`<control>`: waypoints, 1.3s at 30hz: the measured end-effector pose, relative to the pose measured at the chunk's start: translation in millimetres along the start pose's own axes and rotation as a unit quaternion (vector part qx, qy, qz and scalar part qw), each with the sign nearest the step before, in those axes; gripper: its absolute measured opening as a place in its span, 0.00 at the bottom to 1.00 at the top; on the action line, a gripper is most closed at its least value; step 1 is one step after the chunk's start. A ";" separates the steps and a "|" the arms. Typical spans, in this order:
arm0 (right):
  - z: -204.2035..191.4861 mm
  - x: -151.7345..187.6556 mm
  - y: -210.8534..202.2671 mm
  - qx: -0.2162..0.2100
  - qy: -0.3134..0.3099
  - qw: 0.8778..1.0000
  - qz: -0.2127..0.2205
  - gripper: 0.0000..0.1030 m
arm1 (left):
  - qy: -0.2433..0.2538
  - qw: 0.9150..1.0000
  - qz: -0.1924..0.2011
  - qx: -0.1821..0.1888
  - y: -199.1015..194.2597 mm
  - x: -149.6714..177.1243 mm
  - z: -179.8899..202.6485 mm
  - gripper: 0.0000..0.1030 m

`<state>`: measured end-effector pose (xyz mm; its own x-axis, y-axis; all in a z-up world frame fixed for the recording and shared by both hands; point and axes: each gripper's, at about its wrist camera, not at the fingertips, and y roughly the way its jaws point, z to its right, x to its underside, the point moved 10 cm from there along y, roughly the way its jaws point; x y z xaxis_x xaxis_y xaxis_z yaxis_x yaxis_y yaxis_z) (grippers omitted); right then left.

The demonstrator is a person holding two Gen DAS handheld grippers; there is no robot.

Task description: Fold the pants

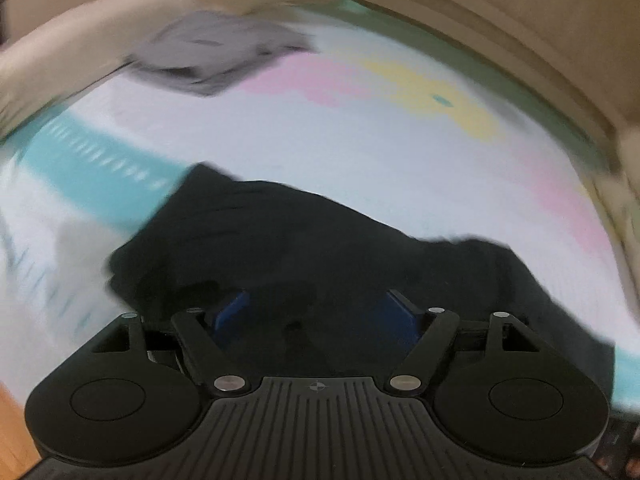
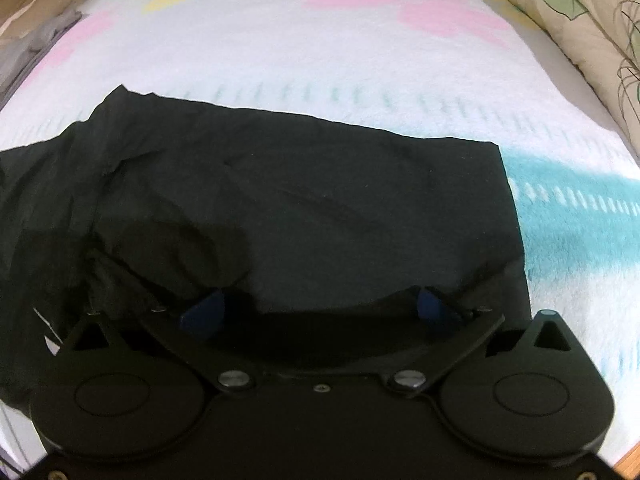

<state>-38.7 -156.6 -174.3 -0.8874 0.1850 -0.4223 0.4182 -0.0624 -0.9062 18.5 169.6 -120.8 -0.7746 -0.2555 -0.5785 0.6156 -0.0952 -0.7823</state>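
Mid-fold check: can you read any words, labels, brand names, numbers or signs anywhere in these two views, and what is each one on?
No readable text in either view.
Pillow: a small dark script mark, too small to read.
Left gripper: body bears a round crosshair symbol, no letters.
Black pants: no label showing.

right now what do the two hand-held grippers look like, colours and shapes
Both look alike. The left hand-held gripper has a matte black ribbed body, two round black discs, silver pivot screws, black linkage arms and blue finger pads. The right hand-held gripper shows the same black discs, silver screws, crossing black arms and blue pads. No cables or sleeves are visible.
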 end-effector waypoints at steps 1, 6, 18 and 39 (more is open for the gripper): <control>-0.8 0.5 -0.4 0.001 0.002 1.000 0.003 1.00 | -0.026 1.000 -0.001 -0.001 -1.4 -0.6 -11.9 0.70; 1.0 2.8 -2.8 0.005 0.010 1.000 0.014 1.00 | -0.113 0.993 -0.040 0.021 6.4 5.5 -45.7 0.76; 5.1 -2.1 -0.4 0.003 0.008 1.000 0.018 1.00 | -0.097 0.994 -0.043 -0.020 4.2 21.8 -54.4 0.84; 6.4 2.1 -2.3 0.002 0.009 1.000 0.027 1.00 | -0.150 0.986 -0.002 0.070 52.6 -5.4 -43.9 0.93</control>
<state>-42.7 -162.3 -173.3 -0.8599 0.1989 -0.4701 0.4645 -0.0769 -0.8822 48.7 208.1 -169.0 -0.7126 -0.5257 -0.4646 0.6425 -0.2230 -0.7331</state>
